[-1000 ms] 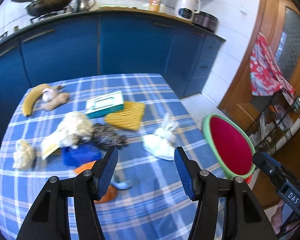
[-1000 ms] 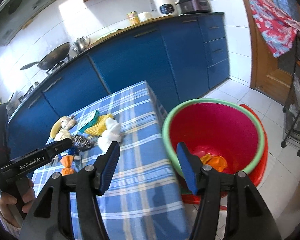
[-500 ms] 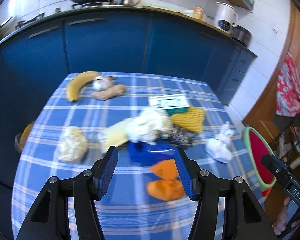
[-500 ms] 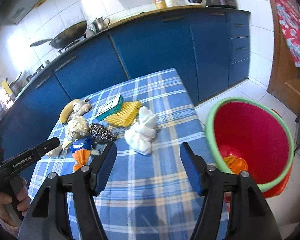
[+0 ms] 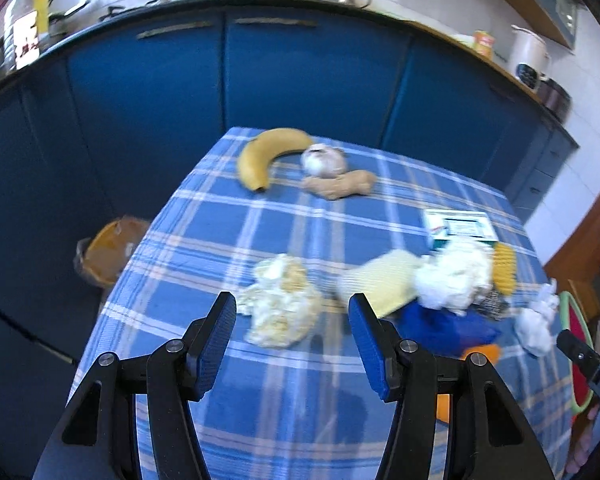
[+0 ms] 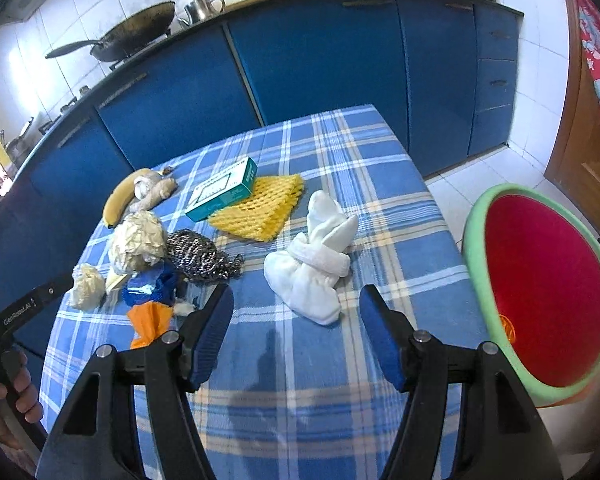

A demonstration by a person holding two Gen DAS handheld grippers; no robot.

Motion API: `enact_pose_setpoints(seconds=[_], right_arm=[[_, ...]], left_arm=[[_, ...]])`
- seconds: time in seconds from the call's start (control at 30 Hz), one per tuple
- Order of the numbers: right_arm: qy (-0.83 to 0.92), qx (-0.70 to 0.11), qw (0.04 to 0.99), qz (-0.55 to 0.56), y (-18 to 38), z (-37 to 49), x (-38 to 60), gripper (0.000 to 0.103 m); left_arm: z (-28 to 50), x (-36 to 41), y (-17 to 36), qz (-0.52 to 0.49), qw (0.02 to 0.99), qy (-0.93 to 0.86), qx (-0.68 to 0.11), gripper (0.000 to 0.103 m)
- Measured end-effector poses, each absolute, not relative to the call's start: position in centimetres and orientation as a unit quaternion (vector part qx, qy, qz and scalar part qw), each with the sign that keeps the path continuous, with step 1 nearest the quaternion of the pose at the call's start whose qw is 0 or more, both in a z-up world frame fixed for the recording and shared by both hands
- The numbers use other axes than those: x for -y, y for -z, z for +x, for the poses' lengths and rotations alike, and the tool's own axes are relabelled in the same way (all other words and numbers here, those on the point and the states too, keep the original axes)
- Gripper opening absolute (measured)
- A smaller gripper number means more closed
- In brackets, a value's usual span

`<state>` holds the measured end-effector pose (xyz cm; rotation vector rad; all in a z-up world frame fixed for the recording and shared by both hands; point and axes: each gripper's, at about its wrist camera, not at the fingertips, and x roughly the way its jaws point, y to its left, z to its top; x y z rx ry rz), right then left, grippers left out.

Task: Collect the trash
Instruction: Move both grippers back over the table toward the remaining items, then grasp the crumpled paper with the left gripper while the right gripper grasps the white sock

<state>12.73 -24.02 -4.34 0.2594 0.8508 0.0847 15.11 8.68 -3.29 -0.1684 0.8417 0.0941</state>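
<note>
Overhead, left hand-held gripper [image 5: 292, 320] gaping above crumpled paper [image 5: 280, 312], checked tablecloth [image 5: 300, 232]

Bare table [image 6: 380, 184] lies open around the white cloth [image 6: 312, 264]. Left of it, the steel scourer [image 6: 200, 256] and crumpled paper [image 6: 138, 240] crowd together.

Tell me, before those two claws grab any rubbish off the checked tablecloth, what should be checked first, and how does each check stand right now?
1. Left gripper empty, jaws apart: ok.
2. Right gripper empty, jaws just widened: ok.
3. Crumpled paper wad lined up between the left fingers: ok, though the view is blurred.
4. White cloth bundle lined up ahead of the right gripper: ok.
5. Red bin open beside the table: ok; something orange already lies inside.
6. Banana clear of both grippers: ok.
</note>
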Motion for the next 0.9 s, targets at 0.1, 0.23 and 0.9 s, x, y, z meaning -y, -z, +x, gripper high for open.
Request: enact_pose_setpoints(seconds=[0.1,0.23,0.9], right_arm=[[-0.039,-0.42,0.898,0.124,5.0,13.7,23.8,0.067],[-0.037,-0.433,0.892,0.121,5.9,14.9,23.6,0.067],[-0.047,-0.455,0.878,0.139,7.8,16.8,24.0,0.04]], left_arm=[[15.8,-9.4,4.2,-0.086,0.903,-0.056,-0.416,0.06],[16.5,-9.8,5.1,-0.09,0.9,-0.053,-0.424,0.06],[17.3,-9.4,6.4,-0.109,0.892,-0.013,-0.439,0.03]])
